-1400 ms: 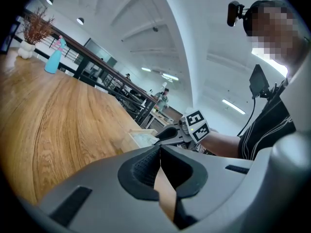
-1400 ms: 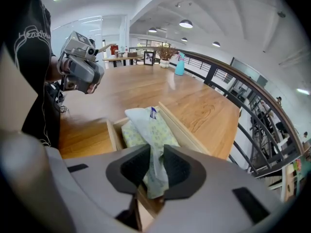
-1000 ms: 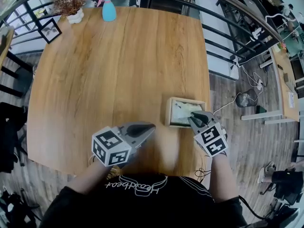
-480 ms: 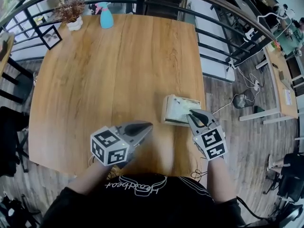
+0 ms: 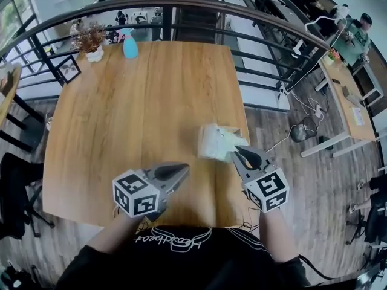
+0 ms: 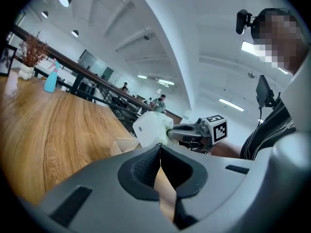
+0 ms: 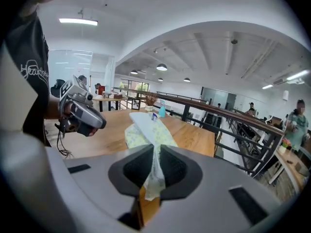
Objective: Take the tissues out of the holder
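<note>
Nearly done, I judge: the tissue pack (image 5: 213, 141) hangs pinched by one end in the right gripper (image 5: 234, 153), its fingers (image 7: 177, 166) closed on it, above the wooden holder (image 6: 122, 145) near the table (image 5: 139, 101)'s right edge. Whether anything remains inside the holder I cannot tell. The left gripper (image 5: 181, 170) hovers near the front edge, fingers (image 6: 146, 166) together, empty.

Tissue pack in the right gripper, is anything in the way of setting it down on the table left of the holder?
Nothing visible. The right gripper holds the tissue pack above the holder; the table left of it is bare wood. The shut left gripper is nearer the person, apart from the pack.
</note>
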The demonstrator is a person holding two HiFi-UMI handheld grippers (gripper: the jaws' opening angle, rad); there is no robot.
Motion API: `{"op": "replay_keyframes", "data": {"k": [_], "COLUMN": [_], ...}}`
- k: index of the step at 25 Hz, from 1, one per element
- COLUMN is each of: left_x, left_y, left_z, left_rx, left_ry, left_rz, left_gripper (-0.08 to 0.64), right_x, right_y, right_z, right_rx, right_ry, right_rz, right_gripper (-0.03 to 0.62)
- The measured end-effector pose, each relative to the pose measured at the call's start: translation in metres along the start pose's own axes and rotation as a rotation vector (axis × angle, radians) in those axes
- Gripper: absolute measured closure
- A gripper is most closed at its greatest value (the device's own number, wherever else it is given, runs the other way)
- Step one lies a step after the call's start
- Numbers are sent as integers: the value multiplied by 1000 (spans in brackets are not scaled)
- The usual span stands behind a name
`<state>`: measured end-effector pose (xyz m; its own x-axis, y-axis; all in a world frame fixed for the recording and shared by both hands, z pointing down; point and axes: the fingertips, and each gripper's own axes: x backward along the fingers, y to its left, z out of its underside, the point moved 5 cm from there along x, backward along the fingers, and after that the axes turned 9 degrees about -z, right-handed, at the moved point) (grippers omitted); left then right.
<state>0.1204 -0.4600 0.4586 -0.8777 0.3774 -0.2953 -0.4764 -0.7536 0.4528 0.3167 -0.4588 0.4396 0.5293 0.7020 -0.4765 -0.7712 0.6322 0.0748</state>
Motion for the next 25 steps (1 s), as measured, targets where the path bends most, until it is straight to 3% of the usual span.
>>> {"op": "replay_keyframes", "data": {"k": [8, 25], "left_x": [43, 123], "left_y": [-60, -179], "left_z": [3, 17], "left_rx": [-35, -141], "left_ry": [-39, -111], "left_rz": [2, 74], "left_gripper": [546, 546], "right_x": [75, 185], "right_y": [55, 178], "right_z": [6, 17], "right_rx": [-75, -113], "right_ry": [-90, -201], "right_rz": [-12, -61], "right_gripper": [546, 546]}}
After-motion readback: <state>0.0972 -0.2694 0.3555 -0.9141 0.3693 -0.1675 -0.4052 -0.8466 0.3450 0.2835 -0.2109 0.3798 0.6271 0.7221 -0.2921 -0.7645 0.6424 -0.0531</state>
